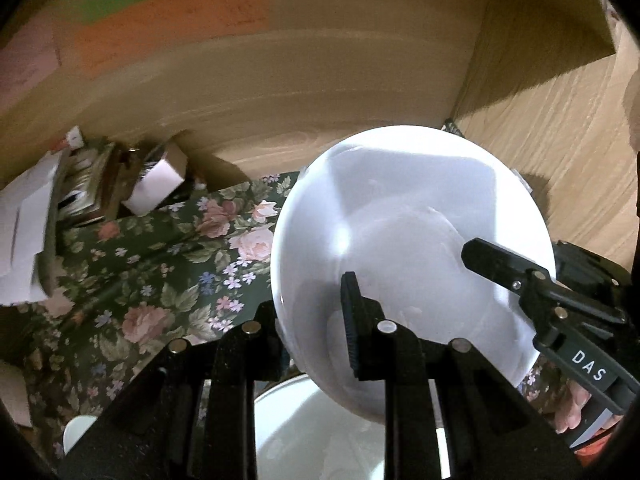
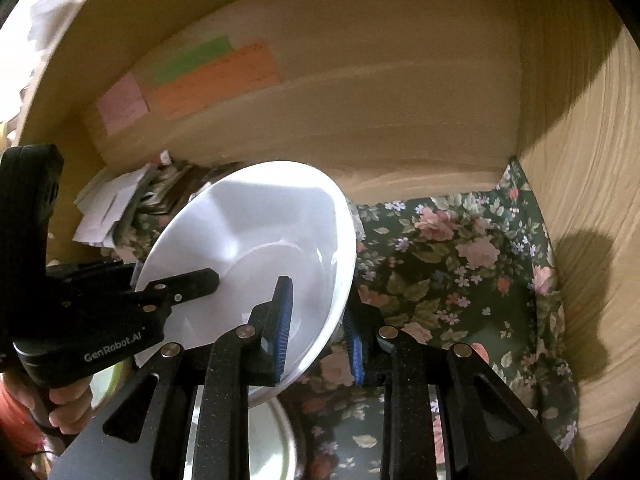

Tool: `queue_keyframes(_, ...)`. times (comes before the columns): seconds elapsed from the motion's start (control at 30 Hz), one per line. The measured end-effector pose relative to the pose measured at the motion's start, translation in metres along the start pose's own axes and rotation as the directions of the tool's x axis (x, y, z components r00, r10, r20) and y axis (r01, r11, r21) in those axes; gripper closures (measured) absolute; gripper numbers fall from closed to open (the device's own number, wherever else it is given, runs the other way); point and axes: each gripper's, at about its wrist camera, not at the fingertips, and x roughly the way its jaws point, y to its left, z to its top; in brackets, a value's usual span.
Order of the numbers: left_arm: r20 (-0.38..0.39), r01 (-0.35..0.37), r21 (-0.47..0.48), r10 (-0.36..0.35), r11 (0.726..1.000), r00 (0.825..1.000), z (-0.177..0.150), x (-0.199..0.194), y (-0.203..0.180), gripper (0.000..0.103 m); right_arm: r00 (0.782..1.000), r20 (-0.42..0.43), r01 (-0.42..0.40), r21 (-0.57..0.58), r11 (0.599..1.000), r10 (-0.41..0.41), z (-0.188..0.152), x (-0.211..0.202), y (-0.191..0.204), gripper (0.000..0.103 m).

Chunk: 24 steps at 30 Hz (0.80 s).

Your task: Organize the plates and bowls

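We had both tongs clamped on one white bowl (image 1: 408, 216): left tongs (image 1: 316, 324) on its left rim, right tongs (image 2: 320, 324) on its right rim. Bowl was tilted, held above the floral counter (image 2: 460, 264), over another white dish (image 1: 320, 440) near us. Papers (image 1: 24, 232) lay far left.

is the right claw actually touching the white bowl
Touching. The right wrist view shows the right claw with its blue pads on either side of the white bowl wall, clamped on the rim.
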Motion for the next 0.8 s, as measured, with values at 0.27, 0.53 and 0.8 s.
queue_keyframes(0.27, 0.046, -0.011, -0.031, 0.013, 0.999, 0.999, -0.018, -0.033, 0.012, 0.081, 0.999, 0.03, -0.016, -0.044, 0.999, 0.018, -0.004, -0.017, 0.029, 0.081)
queue_keyframes(0.53, 0.077, -0.032, -0.063, 0.036, 0.998, 0.996, -0.038, -0.064, 0.03, 0.081, 0.998, 0.046, -0.048, -0.078, 0.996, 0.052, -0.012, -0.025, 0.059, 0.081)
queue_keyframes(0.8, 0.094, -0.071, -0.099, 0.08, 0.993, 0.992, -0.063, -0.087, 0.055, 0.081, 0.994, 0.042, -0.095, -0.107, 0.99, 0.1, -0.02, -0.023, 0.086, 0.081)
